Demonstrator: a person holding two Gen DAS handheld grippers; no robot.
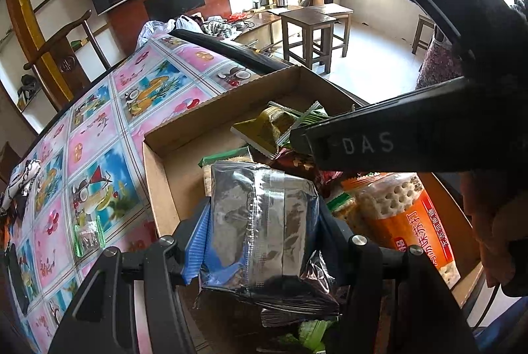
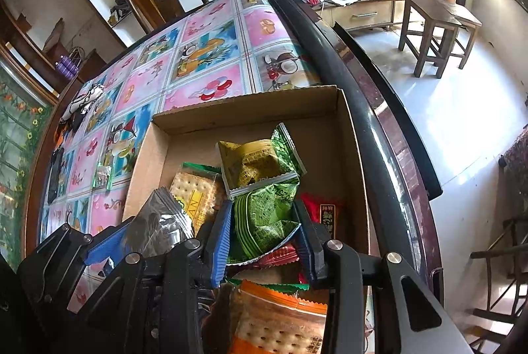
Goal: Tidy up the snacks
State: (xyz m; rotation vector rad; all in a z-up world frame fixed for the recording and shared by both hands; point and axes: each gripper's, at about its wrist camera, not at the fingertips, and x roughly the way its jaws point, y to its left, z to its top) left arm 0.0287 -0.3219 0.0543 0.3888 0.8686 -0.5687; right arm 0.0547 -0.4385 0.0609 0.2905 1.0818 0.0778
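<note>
While clamping packets, 2 grippers (image 1: 260,232) (image 2: 262,222) nose-down.

The cardboard box (image 2: 250,110) is plain brown. Beside it, the tablecloth (image 2: 204,57) shows pink and blue fruit squares. Inside the box lie a silver packet (image 1: 264,222), a green packet (image 2: 264,218), an olive-yellow packet (image 2: 254,162) and an orange cracker pack (image 1: 409,218).
</note>
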